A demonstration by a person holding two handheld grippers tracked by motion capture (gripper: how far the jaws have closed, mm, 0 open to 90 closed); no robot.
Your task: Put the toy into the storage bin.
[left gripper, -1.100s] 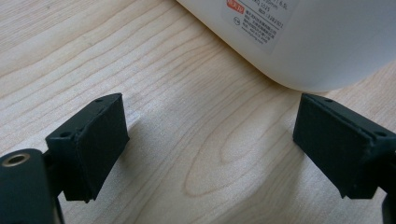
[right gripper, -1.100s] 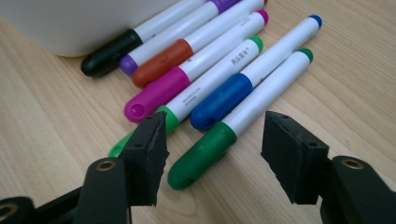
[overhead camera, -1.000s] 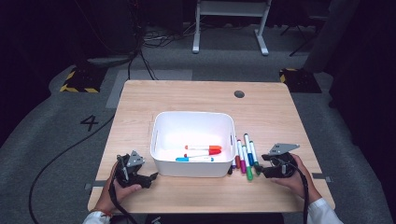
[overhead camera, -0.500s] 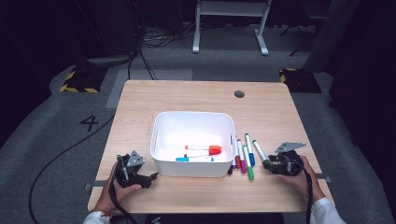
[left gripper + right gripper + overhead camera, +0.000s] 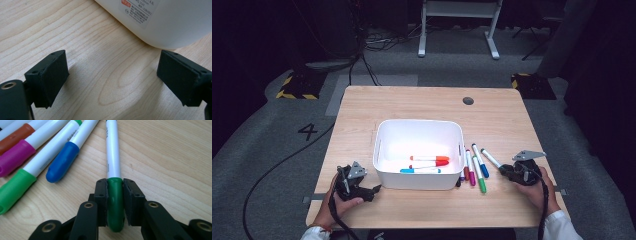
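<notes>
Right gripper view: right gripper (image 5: 115,195) jaws have just closed on the green-capped marker (image 5: 113,170) lying on the counter (image 5: 170,157). Three markers in bin (image 5: 384,132); five outside. Left gripper (image 5: 112,75) jaws apart, idle.

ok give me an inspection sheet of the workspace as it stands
surface: wooden table, a dark round hole near its far edge
job's things: white bin holding three markers, orange, red and blue; five loose markers beside its right wall; dark green marker lying on the table
clutter: nothing seen
grippers: right gripper shut on the dark green marker's cap, jaws just closed; left gripper open over bare wood near the bin's corner
cables: one trails from the left gripper over the floor
surroundings: grey floor, a 4 marked on it, white frame legs beyond the table
</notes>
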